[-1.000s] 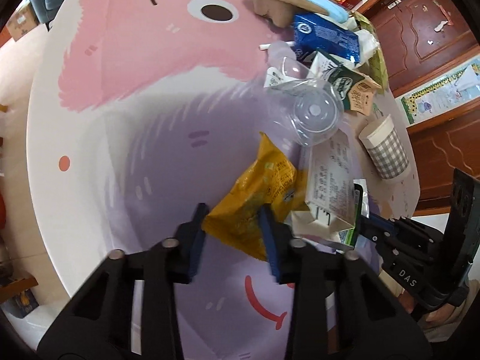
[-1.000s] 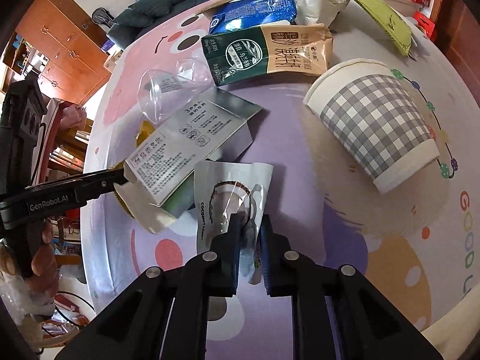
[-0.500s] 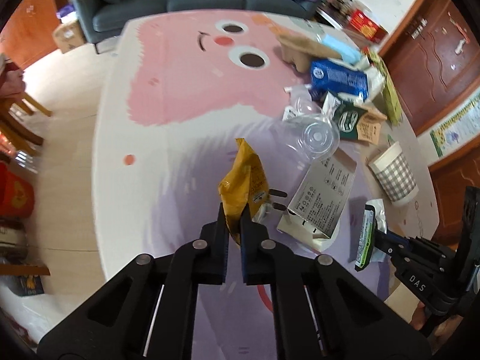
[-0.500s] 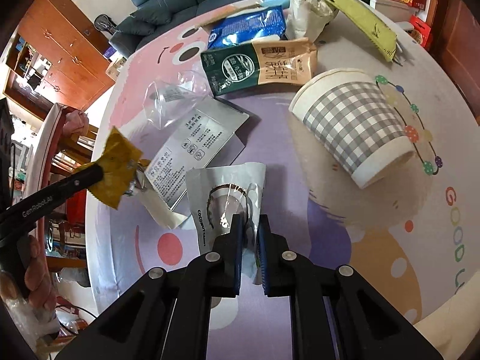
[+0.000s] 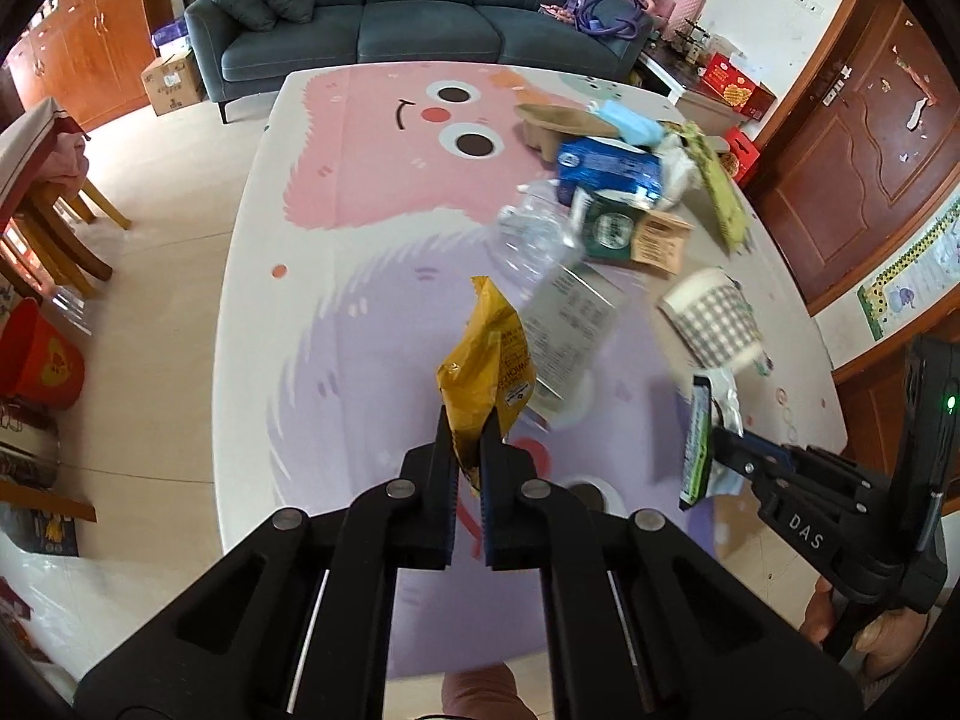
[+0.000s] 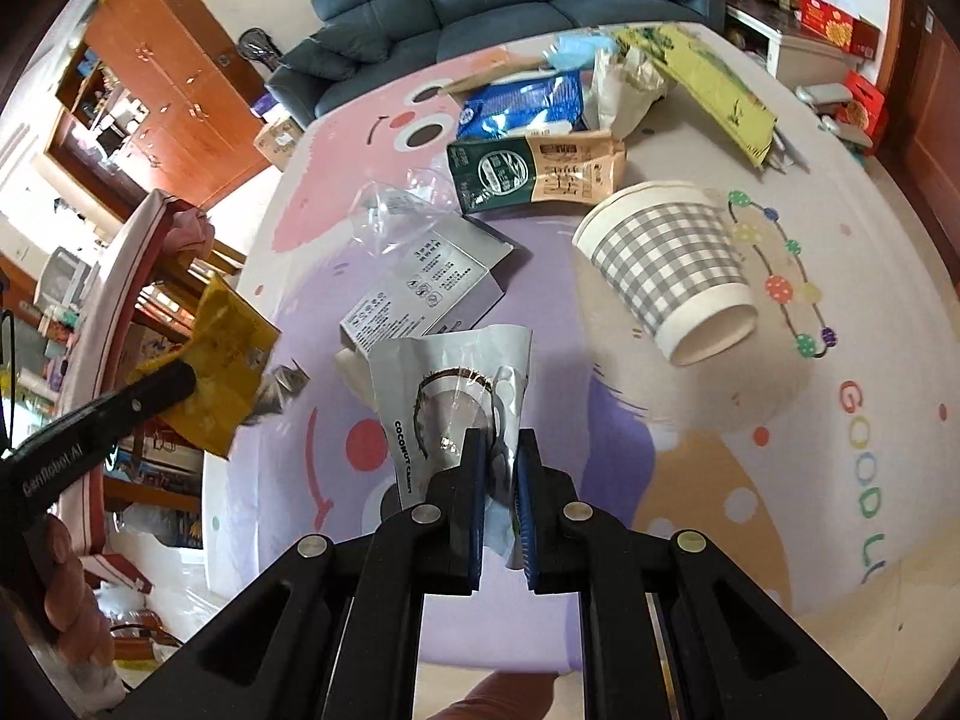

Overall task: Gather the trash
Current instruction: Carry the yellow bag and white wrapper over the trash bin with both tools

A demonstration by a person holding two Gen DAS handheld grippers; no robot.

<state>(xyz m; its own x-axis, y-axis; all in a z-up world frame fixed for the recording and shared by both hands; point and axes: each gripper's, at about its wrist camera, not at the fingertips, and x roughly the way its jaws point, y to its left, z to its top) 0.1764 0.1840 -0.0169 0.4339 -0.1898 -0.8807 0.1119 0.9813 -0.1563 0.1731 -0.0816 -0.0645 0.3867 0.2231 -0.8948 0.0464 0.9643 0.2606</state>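
Your left gripper [image 5: 467,429] is clamped on one crinkled yellow foil wrapper [image 5: 489,363], lifted above the table [image 5: 372,312]. Your right gripper [image 6: 499,450] grasps one silver coconut pouch [image 6: 447,384]; its lower edge is hidden. At 1 o'clock lies one grey-checked paper cup [image 6: 672,267]; the blurred clear plastic item [image 5: 534,234] is possibly a cup.

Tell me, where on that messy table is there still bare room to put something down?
The pink half of the table, left of the blue carton and clear bottle, is bare, as is the purple stretch left of the yellow wrapper. The orange corner right of the checked cup is open too. The far right side is crowded.
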